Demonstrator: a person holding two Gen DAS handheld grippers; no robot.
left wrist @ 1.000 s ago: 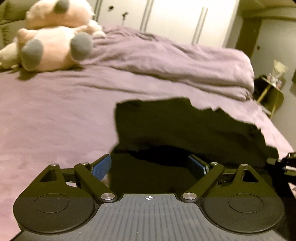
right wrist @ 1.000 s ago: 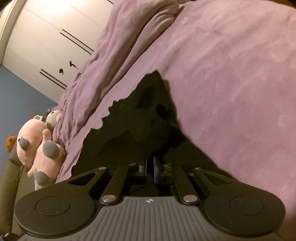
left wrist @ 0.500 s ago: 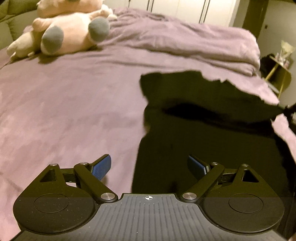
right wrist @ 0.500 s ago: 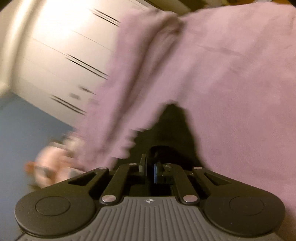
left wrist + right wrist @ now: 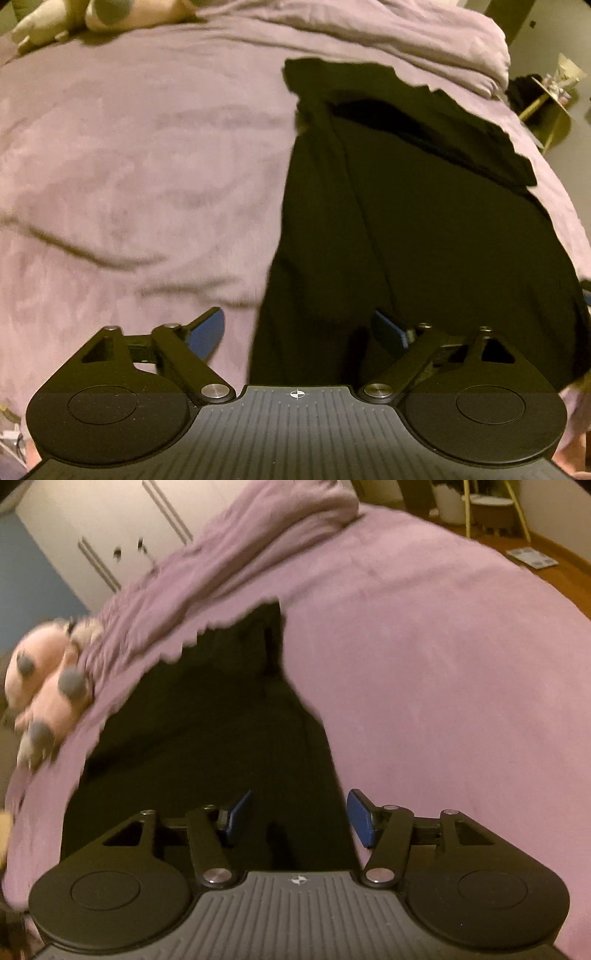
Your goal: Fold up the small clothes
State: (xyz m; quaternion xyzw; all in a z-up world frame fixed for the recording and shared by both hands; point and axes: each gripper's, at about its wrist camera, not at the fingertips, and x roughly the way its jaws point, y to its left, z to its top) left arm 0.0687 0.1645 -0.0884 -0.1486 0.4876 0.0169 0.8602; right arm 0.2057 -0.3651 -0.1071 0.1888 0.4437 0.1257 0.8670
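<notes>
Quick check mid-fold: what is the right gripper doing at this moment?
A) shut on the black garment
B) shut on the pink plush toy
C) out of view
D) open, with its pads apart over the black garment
D: the right gripper has its blue pads spread apart, above the black garment, gripping nothing.

No text, label, brand or number can be read in either view. Only a small round white crosshair mark is seen on the ribbed grey body of the left hand-held gripper (image 5: 297, 327), and the same mark on the right hand-held gripper (image 5: 300, 813).
</notes>
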